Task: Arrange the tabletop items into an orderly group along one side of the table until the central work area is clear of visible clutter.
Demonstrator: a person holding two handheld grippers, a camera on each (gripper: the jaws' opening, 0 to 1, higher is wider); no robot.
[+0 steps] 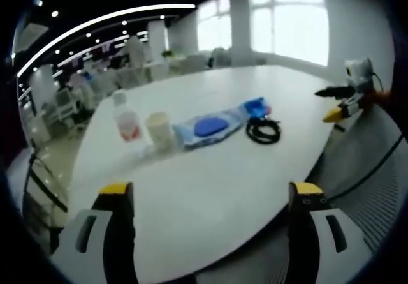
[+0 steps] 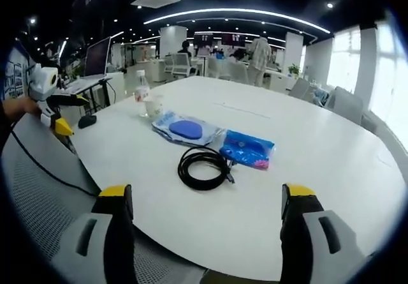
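Observation:
A row of items lies across the white table point(image 1: 210, 182): a clear bottle with a pink label point(image 1: 126, 119), a pale cup point(image 1: 158, 129), a clear pouch with a blue disc point(image 1: 207, 128), a blue packet point(image 1: 256, 107) and a coiled black cable point(image 1: 263, 131). My left gripper point(image 1: 210, 198) is open at the near edge, well short of them. In the right gripper view the cable point(image 2: 204, 166) lies nearest, then the blue packet point(image 2: 247, 149), the pouch point(image 2: 186, 129), the cup point(image 2: 153, 106) and the bottle point(image 2: 141, 89). My right gripper point(image 2: 207, 198) is open and holds nothing.
The right gripper point(image 1: 338, 102) comes in over the table's right edge, and the left gripper point(image 2: 60, 115) shows at the left with a hand on it. A small black object point(image 2: 87, 120) lies by the table edge. Chairs point(image 2: 347, 102) and a standing person point(image 2: 258, 54) are behind.

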